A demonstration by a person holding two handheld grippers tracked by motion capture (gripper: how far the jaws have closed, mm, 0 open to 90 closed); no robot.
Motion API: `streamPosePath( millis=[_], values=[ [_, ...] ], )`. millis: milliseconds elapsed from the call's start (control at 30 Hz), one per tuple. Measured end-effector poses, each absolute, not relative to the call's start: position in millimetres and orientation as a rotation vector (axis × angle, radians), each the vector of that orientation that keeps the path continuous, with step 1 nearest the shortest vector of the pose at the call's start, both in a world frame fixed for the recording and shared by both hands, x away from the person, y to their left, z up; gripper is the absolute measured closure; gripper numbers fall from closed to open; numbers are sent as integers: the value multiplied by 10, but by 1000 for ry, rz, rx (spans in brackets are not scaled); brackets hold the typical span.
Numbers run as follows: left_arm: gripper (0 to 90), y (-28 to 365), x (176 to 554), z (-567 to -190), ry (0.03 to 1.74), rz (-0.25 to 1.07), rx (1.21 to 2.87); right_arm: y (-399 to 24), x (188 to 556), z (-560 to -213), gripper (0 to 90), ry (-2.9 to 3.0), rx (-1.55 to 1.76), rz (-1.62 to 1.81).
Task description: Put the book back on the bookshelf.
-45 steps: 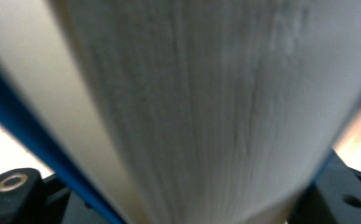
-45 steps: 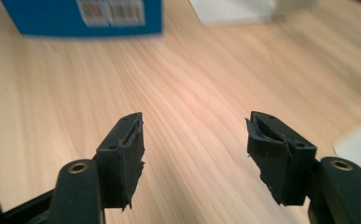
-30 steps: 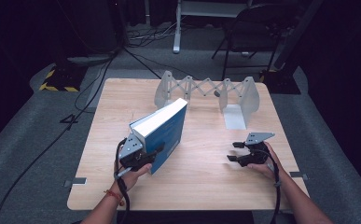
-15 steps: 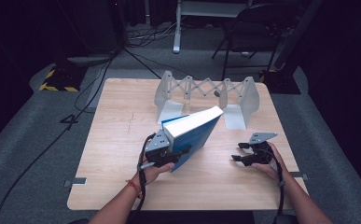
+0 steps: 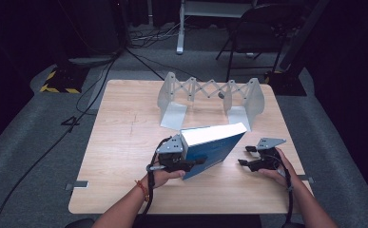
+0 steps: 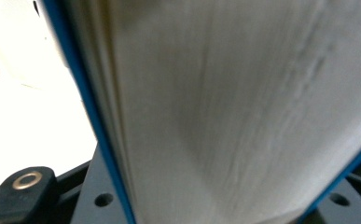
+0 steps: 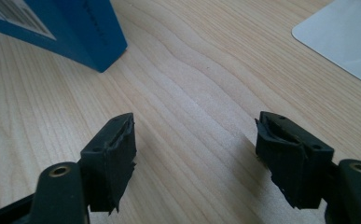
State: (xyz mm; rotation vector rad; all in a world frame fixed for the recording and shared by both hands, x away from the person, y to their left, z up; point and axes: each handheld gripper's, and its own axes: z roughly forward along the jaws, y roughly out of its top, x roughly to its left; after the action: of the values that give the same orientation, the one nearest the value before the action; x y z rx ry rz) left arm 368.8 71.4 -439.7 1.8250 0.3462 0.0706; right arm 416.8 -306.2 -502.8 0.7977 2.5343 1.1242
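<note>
A thick blue book (image 5: 215,145) with white page edges is held tilted over the table's near middle, its lower corner close to the wood. My left gripper (image 5: 191,161) is shut on its near end. The left gripper view looks straight at the book's page block (image 6: 225,107) between blue covers. My right gripper (image 5: 246,156) rests low, just right of the book, open with nothing between its jaws; they have just been opening. In the right gripper view my gripper (image 7: 194,144) shows bare wood between its jaws, and the book's blue corner (image 7: 75,28) lies at upper left.
A white expanding bookend rack (image 5: 210,92) stands at the back middle of the wooden table (image 5: 124,142), and its flat base plate (image 7: 341,37) shows near the right gripper. Cables and a chair lie on the dark floor beyond.
My left gripper carried the book to the right, and the book now lies more crosswise, its far end close to the right gripper. The right hand stayed put, jaws slightly wider.
</note>
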Motion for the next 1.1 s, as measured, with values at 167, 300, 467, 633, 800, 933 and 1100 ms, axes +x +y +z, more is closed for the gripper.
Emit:
streamPosePath(
  millis=[167,300,467,633,800,933,1100],
  values=[
    [582,765,3701,-4369,340,59,1841,-3047,4141,-5002,289,2546,823,1088],
    [578,779,3688,-4356,339,83,1851,-3009,4115,-5002,260,2585,724,1131],
    [573,803,3669,-4355,336,108,1863,-2907,4080,-4911,271,2578,647,1225],
    [570,825,3640,-4383,340,125,1892,-2752,4036,-4771,278,2574,544,1335],
    [554,853,3621,-4399,346,138,1909,-2642,4054,-4696,282,2568,484,1381],
    [519,918,3615,-4451,372,138,1943,-2536,4069,-4602,285,2562,421,1439],
    [513,995,3568,-4499,415,154,1932,-2434,4056,-4513,314,2553,346,1487]
  ],
)
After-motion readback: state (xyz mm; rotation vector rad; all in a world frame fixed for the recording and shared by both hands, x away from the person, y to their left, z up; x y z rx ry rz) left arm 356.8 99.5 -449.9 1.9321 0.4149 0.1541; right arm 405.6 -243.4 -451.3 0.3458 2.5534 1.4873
